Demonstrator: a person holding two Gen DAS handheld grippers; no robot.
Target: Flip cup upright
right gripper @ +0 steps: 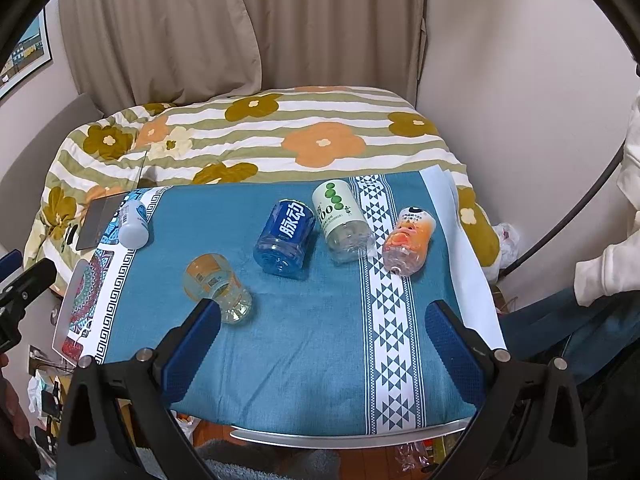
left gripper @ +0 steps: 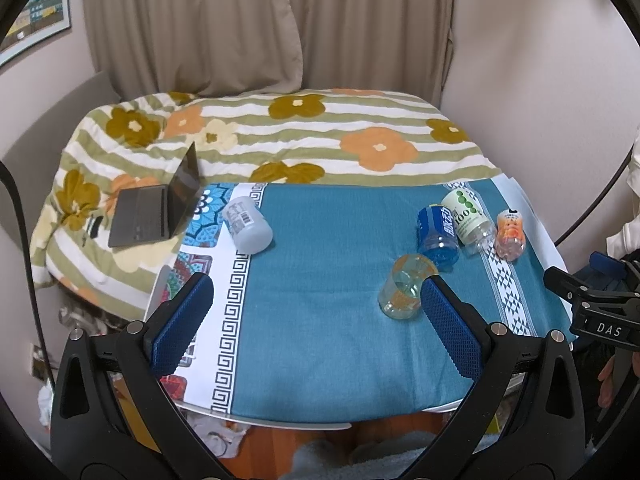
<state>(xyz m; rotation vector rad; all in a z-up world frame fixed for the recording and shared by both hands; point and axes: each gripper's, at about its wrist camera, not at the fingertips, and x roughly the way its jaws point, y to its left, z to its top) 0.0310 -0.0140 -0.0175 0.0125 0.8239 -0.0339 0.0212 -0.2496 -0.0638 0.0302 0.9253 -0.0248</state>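
Both grippers, left gripper (left gripper: 316, 320) and right gripper (right gripper: 324, 336), gape empty above the teal tablecloth (left gripper: 328, 320) before beige curtains (left gripper: 260, 28).

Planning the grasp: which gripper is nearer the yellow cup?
Roughly even. Left gripper has the yellow cup by its right finger; right gripper has it by its left finger.

Beige curtains (left gripper: 192, 28) far; pale walls (right gripper: 520, 60) both sides; framed picture (left gripper: 38, 20) far left; floral quilt (left gripper: 280, 132) behind teal-clothed table (right gripper: 304, 340); wood floor (left gripper: 276, 440) near.
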